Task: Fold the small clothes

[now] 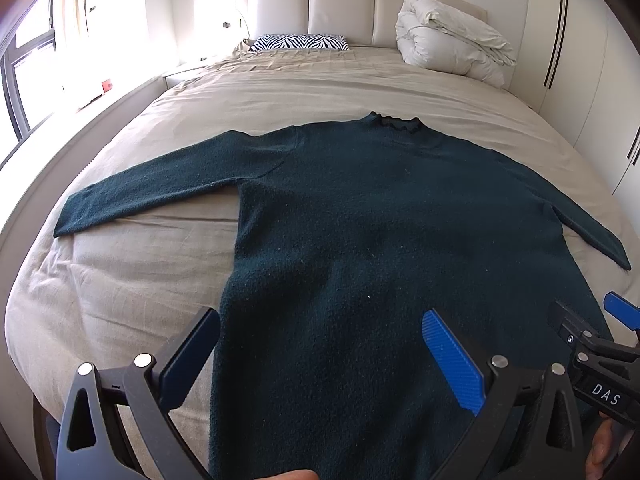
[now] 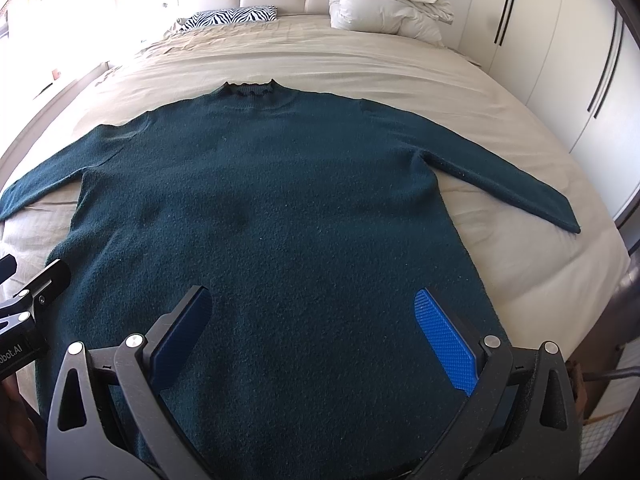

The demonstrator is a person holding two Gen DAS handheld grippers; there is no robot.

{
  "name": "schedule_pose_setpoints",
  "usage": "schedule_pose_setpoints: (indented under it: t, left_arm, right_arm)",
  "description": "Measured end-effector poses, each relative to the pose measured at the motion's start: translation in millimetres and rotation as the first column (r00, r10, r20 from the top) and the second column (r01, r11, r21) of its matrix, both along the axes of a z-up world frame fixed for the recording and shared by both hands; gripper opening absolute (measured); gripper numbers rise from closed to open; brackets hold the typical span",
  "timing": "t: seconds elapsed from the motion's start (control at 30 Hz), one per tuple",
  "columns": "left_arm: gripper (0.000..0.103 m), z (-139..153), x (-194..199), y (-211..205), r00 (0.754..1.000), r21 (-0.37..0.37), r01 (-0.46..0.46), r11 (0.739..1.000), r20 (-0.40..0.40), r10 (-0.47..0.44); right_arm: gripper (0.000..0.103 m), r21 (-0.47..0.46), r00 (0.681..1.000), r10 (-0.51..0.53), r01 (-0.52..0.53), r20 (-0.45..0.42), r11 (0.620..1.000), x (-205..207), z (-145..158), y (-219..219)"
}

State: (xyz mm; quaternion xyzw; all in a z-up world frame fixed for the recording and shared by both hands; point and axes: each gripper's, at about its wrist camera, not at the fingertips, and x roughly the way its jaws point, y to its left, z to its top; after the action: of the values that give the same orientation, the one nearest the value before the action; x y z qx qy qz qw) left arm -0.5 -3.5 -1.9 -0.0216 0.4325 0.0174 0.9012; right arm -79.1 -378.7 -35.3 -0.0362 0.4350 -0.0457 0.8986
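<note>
Left claw (image 1: 320, 356) and right claw (image 2: 316, 340) both gape wide, side by side.

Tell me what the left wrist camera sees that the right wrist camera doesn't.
Only the left wrist view shows the left sleeve's cuff, the window and the right gripper at its edge. Only the right wrist view shows the left gripper from the side. Both share the dark green sweater spread flat on the bed, the zebra pillow, the rolled duvet and open fingers above the hem.
</note>
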Motion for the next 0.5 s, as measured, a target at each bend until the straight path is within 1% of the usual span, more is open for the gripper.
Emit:
schedule_pose_setpoints:
  t: [0.5]
  left_arm:
    - [0.103,0.1,0.5,1.2,1.0,-0.003,0.0,1.0,-0.002,0.0]
  right_arm:
    - [0.103,-0.003,1.0,0.002,-0.002,-0.004,1.0,0.2,-1.5,1.5]
